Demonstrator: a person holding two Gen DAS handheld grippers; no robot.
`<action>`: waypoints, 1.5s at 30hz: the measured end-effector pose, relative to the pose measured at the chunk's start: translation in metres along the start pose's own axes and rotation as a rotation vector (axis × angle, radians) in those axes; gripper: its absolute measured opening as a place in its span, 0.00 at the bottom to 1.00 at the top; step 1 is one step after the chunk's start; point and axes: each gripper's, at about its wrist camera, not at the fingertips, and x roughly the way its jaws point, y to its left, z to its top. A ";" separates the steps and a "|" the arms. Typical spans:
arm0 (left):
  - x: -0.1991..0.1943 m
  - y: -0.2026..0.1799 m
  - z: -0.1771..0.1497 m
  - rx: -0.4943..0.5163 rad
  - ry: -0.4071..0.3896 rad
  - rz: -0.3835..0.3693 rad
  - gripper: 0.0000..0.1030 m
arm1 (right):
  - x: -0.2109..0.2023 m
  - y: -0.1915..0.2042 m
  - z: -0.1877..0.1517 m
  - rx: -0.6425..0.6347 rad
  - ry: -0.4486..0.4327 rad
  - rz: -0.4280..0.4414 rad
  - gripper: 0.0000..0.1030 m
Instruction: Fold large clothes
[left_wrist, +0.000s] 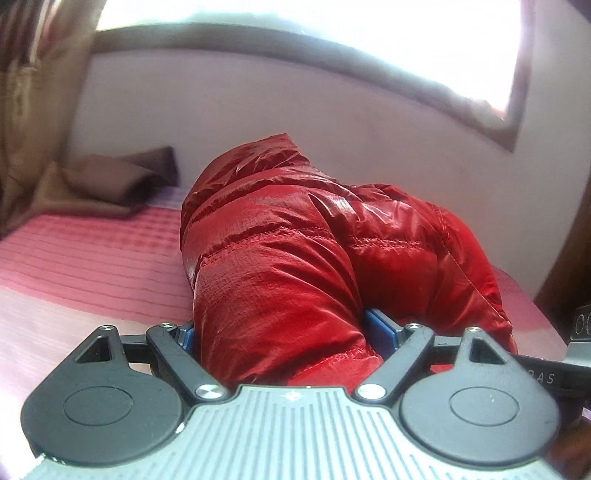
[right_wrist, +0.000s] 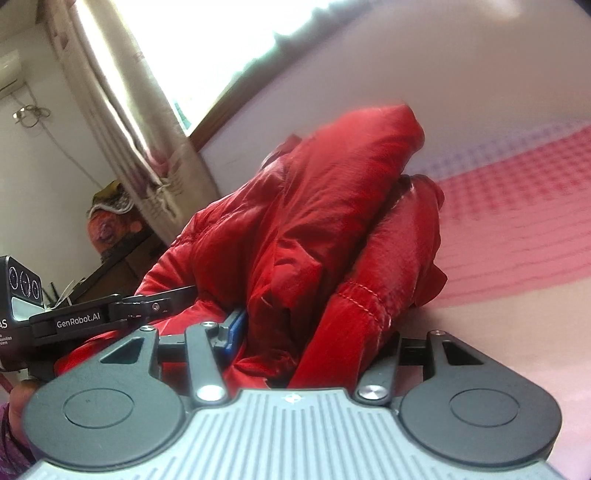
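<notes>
A shiny red padded jacket (left_wrist: 295, 236) lies bunched on the pink striped bed (left_wrist: 92, 258). My left gripper (left_wrist: 284, 328) is shut on a thick fold of the jacket, with blue pads on either side of the fabric. In the right wrist view the same jacket (right_wrist: 317, 229) rises in a folded heap. My right gripper (right_wrist: 314, 332) is shut on another fold of it; its right finger is hidden by the fabric. The left gripper (right_wrist: 155, 306) shows at the left of that view, touching the jacket.
A brown pillow (left_wrist: 122, 181) lies at the head of the bed by the white wall. A window and curtain (right_wrist: 147, 122) are behind. Dark furniture with a bundle (right_wrist: 114, 225) stands beside the bed. The bed sheet (right_wrist: 517, 240) stretches to the right.
</notes>
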 end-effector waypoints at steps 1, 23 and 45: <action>-0.003 0.007 0.003 -0.005 -0.009 0.013 0.81 | 0.008 0.005 0.002 -0.004 0.004 0.011 0.51; -0.002 0.158 0.042 -0.088 -0.072 0.240 0.81 | 0.160 0.086 0.008 -0.079 0.078 0.161 0.51; -0.009 0.174 0.011 -0.030 -0.096 0.376 1.00 | 0.182 0.096 -0.007 -0.098 0.148 0.127 0.65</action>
